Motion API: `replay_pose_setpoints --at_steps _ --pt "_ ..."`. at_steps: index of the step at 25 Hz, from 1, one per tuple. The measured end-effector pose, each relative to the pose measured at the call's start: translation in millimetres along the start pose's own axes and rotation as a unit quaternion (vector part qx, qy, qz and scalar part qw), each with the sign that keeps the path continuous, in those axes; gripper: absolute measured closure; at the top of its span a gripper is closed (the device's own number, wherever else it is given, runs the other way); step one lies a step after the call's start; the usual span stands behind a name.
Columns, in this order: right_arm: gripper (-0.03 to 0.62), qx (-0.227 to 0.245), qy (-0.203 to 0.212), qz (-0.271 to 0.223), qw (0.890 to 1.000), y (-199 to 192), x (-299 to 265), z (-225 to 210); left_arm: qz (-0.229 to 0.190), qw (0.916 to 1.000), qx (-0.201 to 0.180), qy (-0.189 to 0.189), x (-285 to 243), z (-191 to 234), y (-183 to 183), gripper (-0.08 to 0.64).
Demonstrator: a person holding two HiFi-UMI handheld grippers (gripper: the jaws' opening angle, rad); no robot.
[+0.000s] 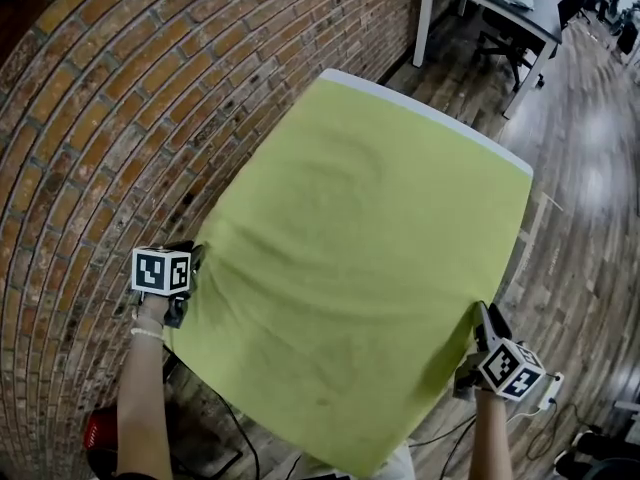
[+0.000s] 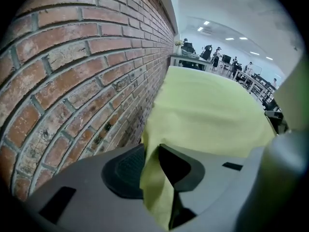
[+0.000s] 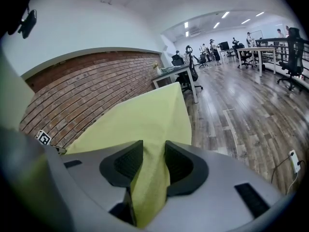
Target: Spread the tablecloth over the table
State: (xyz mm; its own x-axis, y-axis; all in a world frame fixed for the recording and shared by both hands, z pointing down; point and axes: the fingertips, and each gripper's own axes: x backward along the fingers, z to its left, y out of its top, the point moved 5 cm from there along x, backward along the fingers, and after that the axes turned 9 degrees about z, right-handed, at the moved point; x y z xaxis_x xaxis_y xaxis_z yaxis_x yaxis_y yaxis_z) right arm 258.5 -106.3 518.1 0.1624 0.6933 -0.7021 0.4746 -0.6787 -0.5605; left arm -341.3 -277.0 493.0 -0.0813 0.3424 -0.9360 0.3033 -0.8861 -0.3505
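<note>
While I look along the left claw [image 2: 153, 153], I see its two dark ribbed pads [image 2: 126, 170] drawn to a narrow gap. A fold of the yellow-green tablecloth [image 2: 212, 115] fills that gap. The cloth passes down between the pads and is pinched there, with a loose tail hanging below them. The right claw [image 3: 150, 161] stands much the same. Its pads are close together and grip a bunched edge of the same cloth, which runs through the gap from top to bottom.

From the head view I see each claw at one side of the cloth's near end, the left one by the brick wall [image 1: 90, 138] and the right one over the wooden floor [image 1: 590, 198]. A marker cube [image 1: 161, 270] sits on top of the left claw and another [image 1: 512, 368] on the right, each above a forearm. The tablecloth stretches away from both claws and covers nearly the whole surface [image 1: 430, 111]; only a thin white strip along its far edge is bare. The cloth is rippled near the left claw, and its near part sags between the two claws. Farther off, a dark desk [image 1: 500, 3] stands on white legs by the wall.
</note>
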Motion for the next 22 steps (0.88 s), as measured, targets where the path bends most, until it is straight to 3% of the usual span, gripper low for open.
replay_pose_setpoints --at_steps 10,22 --pt "0.426 -0.004 -0.008 -0.012 1.000 22.7 -14.1 -6.3 -0.009 0.9991 -0.026 0.033 -14.3 -15.5 37.0 0.545" --pt "0.411 -0.001 -0.015 -0.022 1.000 45.4 -28.2 -13.4 -0.021 0.9983 -0.028 0.046 -26.8 -21.2 70.9 0.552"
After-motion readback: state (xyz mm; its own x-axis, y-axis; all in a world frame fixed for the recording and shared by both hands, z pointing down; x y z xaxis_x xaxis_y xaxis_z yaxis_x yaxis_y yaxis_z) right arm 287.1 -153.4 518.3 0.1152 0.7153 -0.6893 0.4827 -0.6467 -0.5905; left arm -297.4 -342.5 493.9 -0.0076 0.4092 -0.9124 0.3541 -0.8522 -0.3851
